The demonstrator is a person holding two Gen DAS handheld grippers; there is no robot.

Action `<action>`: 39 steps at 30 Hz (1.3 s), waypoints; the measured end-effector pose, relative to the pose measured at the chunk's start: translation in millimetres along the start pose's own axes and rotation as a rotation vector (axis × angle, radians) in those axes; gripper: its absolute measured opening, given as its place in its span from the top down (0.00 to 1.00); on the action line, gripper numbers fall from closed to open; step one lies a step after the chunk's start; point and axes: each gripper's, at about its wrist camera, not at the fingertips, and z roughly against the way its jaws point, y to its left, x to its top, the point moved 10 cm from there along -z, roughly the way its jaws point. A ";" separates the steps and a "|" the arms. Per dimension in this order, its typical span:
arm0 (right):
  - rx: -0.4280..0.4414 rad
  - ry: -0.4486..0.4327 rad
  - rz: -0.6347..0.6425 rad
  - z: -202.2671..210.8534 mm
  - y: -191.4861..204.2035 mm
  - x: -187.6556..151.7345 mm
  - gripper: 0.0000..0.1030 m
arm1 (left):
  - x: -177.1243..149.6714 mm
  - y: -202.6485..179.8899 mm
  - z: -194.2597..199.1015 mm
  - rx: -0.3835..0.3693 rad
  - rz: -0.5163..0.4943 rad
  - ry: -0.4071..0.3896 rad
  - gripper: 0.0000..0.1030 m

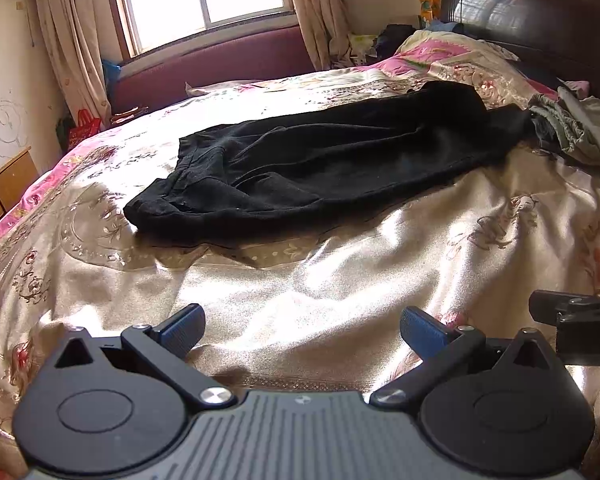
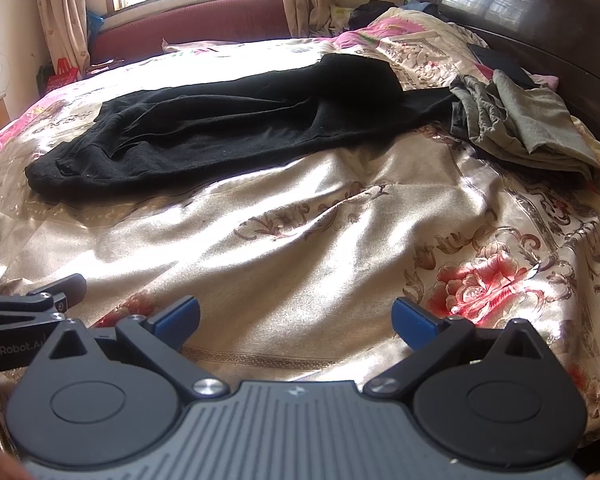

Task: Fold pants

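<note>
Black pants (image 1: 328,160) lie stretched across the flowered bedspread (image 1: 340,280), waistband at the left, legs running right toward the headboard. The right wrist view shows the same pants (image 2: 236,124) farther left. My left gripper (image 1: 302,330) hovers open over bare bedspread, well short of the pants, nothing between its blue pads. My right gripper (image 2: 296,320) is also open and empty, at a similar distance. Each gripper shows at the edge of the other's view: the right gripper's body (image 1: 580,328) in the left wrist view, the left one's finger (image 2: 56,292) in the right wrist view.
A heap of grey-green clothes (image 2: 516,124) lies at the pants' right end, beside a dark wooden headboard (image 2: 540,20). A maroon window seat (image 1: 212,64) and curtains stand behind the bed. A wooden nightstand (image 1: 8,188) is at the left.
</note>
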 end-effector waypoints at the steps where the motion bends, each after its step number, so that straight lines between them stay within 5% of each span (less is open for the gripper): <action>1: 0.000 0.000 0.000 -0.2 0.2 0.0 0.02 | 0.0 0.0 0.0 0.000 0.000 0.000 0.00; 39: 0.006 0.004 0.008 -1.5 4.6 0.5 0.02 | 3.3 -4.0 3.1 0.002 -0.036 -0.029 0.00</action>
